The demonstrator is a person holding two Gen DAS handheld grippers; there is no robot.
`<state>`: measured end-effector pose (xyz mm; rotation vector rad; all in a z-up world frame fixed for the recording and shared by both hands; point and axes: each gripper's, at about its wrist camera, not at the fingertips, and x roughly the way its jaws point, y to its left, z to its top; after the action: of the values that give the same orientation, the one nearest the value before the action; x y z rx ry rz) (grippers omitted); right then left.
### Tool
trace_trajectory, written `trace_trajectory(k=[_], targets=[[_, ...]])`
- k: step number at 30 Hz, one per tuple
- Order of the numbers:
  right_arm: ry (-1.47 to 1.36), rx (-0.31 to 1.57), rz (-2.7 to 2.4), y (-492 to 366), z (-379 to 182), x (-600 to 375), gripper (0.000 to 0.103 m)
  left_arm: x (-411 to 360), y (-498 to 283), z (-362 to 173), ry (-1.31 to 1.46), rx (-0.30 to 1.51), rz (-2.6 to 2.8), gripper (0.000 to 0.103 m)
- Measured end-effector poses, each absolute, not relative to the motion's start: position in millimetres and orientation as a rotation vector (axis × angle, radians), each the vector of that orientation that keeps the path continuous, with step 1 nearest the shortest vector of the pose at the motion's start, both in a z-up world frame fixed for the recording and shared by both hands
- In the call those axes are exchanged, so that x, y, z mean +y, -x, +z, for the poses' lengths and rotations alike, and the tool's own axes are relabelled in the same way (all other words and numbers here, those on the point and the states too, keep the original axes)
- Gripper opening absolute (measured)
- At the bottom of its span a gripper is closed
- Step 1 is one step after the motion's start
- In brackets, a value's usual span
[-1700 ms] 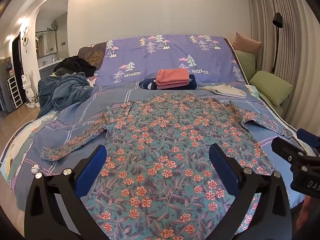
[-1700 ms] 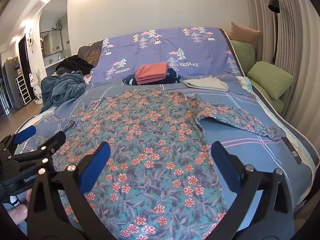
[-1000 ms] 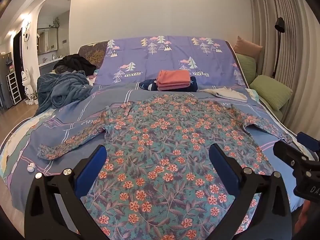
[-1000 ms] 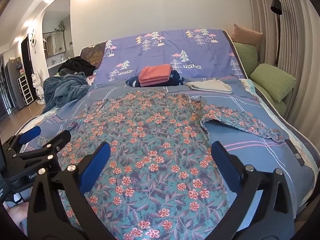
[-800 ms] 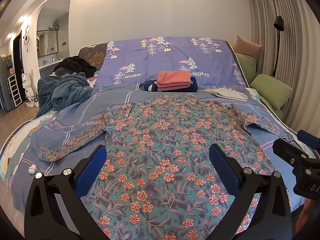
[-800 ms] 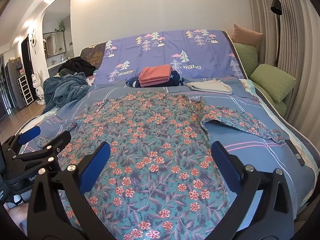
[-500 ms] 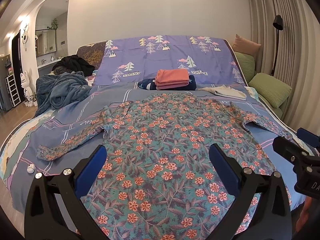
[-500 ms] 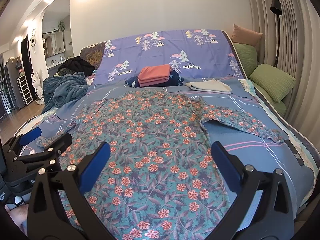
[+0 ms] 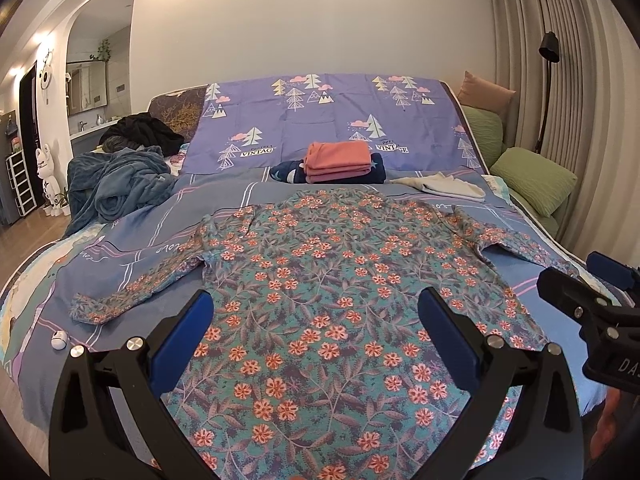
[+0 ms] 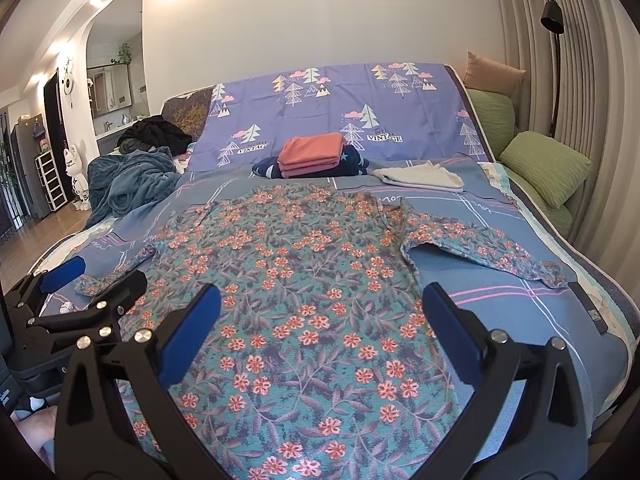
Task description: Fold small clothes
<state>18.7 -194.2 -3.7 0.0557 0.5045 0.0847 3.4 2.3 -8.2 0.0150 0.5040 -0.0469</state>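
The floral shirt [image 9: 320,280] lies flat on the bed [image 9: 120,248], its long axis running straight away from the fingers, collar at the far end and hem nearest, sleeves stretched out to either side. The left gripper [image 9: 316,328] and right gripper [image 10: 320,326] hover level above the hem, side by side and pointing up the bed, each with fingers spread wide and holding nothing. Beyond the collar sits a folded stack [image 9: 336,162].
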Motion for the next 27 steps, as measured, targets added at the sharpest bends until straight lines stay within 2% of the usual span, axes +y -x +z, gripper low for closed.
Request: trace_trajectory(k=[27], targets=[[-0.057,0.507,0.104,-21.2,-6.0,-185.0,0.101,1.7,-8.9,-7.7,-0.009,0.511,-0.071,0.102]])
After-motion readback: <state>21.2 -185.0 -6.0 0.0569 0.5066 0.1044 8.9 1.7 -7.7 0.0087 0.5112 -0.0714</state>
